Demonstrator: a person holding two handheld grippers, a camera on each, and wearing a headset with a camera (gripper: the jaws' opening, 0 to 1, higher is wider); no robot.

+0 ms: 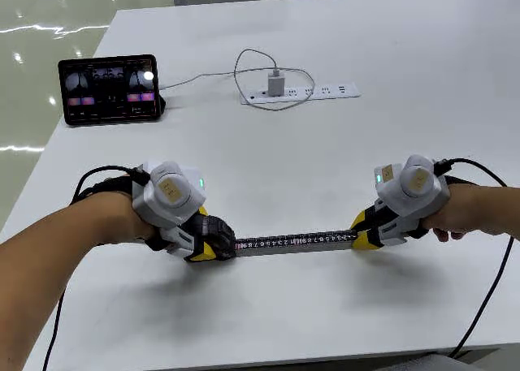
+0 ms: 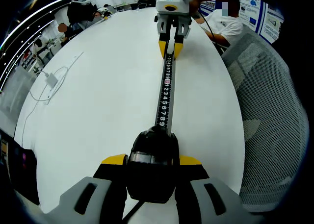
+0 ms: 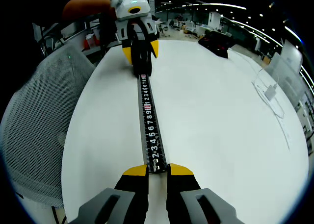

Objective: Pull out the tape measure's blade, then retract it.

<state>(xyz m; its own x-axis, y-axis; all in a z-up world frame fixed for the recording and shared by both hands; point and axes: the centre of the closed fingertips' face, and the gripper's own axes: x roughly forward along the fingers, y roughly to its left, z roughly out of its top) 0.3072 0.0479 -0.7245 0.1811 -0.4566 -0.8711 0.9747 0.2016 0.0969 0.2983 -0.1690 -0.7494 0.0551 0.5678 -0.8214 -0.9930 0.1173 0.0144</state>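
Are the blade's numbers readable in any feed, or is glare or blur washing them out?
Head view: blade digits too small to read, glare only on floor. Left gripper view: digits sharp near the tape measure, table edge bowed. Right gripper view: digits crisp by the right claw, tiny farther off.

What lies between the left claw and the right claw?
The tape measure's blade, pulled out along the table, runs from its case in the left claw to the right claw, in the head view.

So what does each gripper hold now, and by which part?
The left gripper clamps the case by its sides; the right gripper pinches the blade at its free end.
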